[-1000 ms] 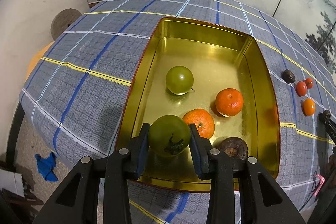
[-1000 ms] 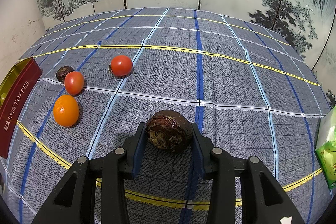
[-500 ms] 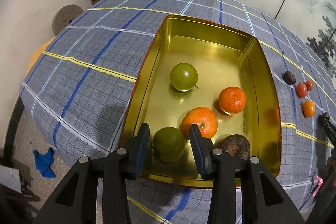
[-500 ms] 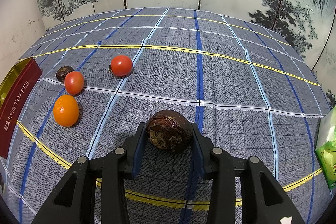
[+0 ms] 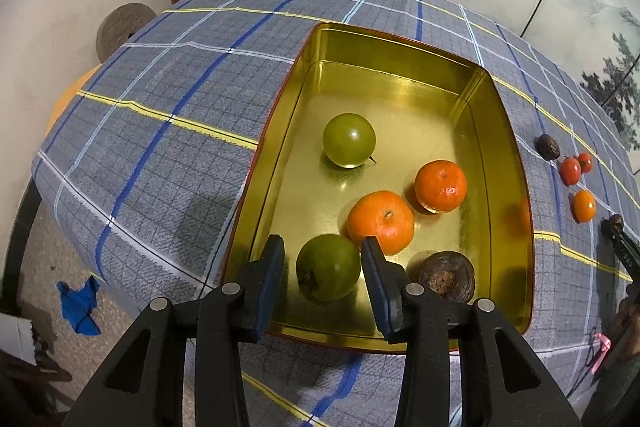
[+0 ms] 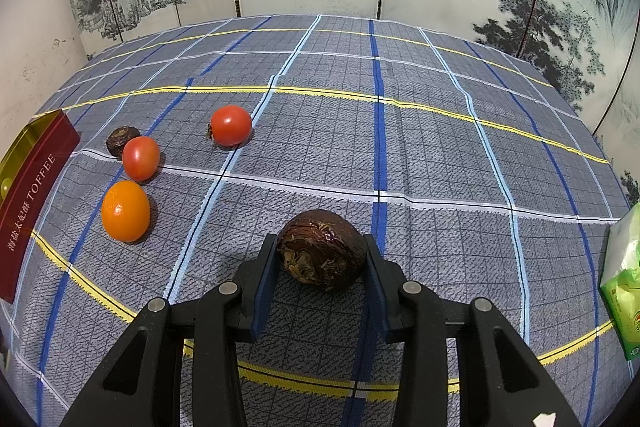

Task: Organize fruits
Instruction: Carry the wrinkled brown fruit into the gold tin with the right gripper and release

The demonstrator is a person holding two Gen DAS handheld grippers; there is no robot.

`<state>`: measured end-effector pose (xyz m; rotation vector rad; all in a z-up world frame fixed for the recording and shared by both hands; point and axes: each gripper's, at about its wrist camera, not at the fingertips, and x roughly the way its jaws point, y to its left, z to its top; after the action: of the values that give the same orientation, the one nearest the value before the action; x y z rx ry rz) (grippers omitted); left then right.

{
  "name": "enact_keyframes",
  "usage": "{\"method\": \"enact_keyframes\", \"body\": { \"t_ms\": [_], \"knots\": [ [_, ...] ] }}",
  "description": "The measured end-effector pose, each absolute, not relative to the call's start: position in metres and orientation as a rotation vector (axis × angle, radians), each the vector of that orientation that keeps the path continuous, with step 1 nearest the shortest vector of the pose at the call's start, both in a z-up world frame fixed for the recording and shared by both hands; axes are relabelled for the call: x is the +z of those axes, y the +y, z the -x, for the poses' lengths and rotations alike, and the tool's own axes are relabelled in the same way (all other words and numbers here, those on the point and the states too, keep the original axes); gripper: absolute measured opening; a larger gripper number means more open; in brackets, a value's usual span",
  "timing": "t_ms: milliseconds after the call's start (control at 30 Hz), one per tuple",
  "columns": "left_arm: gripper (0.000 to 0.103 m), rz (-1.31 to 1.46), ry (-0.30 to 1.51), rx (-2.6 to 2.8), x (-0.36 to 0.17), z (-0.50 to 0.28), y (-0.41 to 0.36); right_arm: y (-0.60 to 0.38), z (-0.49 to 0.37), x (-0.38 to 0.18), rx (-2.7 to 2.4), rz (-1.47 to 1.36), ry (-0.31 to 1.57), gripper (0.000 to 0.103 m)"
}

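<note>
In the left wrist view, a gold tin (image 5: 508, 163) holds two green fruits, two oranges (image 5: 380, 221) and a dark brown fruit (image 5: 446, 275). My left gripper (image 5: 322, 243) hangs open over the tin's near end. The nearer green fruit (image 5: 328, 267) lies on the tin floor below its pads, with a gap on each side. In the right wrist view, my right gripper (image 6: 320, 243) is closing, both pads against a dark brown fruit (image 6: 322, 251) that rests on the checked cloth.
Two tomatoes (image 6: 231, 125) (image 6: 141, 158), an orange fruit (image 6: 125, 210) and a small dark fruit (image 6: 120, 141) lie on the cloth between the right gripper and the tin's red side (image 6: 36, 195). A green packet (image 6: 624, 283) sits at the right edge. The table edge runs left of the tin.
The left gripper has let go of the green fruit, which dropped onto the tin floor beside the orange, and its jaws stand a little wider. The right view looks the same.
</note>
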<state>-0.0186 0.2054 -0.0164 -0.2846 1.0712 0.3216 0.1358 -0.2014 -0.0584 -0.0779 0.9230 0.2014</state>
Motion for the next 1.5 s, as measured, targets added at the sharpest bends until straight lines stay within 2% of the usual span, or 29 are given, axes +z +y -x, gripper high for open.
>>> {"method": "enact_keyframes", "body": {
  "t_ms": [133, 233, 567, 1133, 1500],
  "knots": [
    [0.045, 0.266, 1.064, 0.304, -0.015, 0.019, 0.202, -0.202, -0.136, -0.057, 0.198, 0.082, 0.922, 0.036],
    [0.051, 0.256, 1.053, 0.298, -0.014, 0.019, 0.201, -0.202, -0.135, -0.056, 0.200, 0.077, 0.919, 0.036],
    [0.061, 0.222, 1.029, 0.278, -0.009, 0.020, 0.193, -0.172, -0.127, -0.022, 0.311, 0.043, 0.876, 0.036],
    [0.063, 0.255, 0.970, 0.300, 0.008, 0.026, 0.205, -0.018, -0.075, 0.020, 0.703, 0.160, 0.821, 0.036],
    [0.063, 0.304, 0.925, 0.383, 0.016, 0.040, 0.241, 0.058, -0.054, 0.022, 0.870, 0.233, 0.829, 0.036]
  ]
}}
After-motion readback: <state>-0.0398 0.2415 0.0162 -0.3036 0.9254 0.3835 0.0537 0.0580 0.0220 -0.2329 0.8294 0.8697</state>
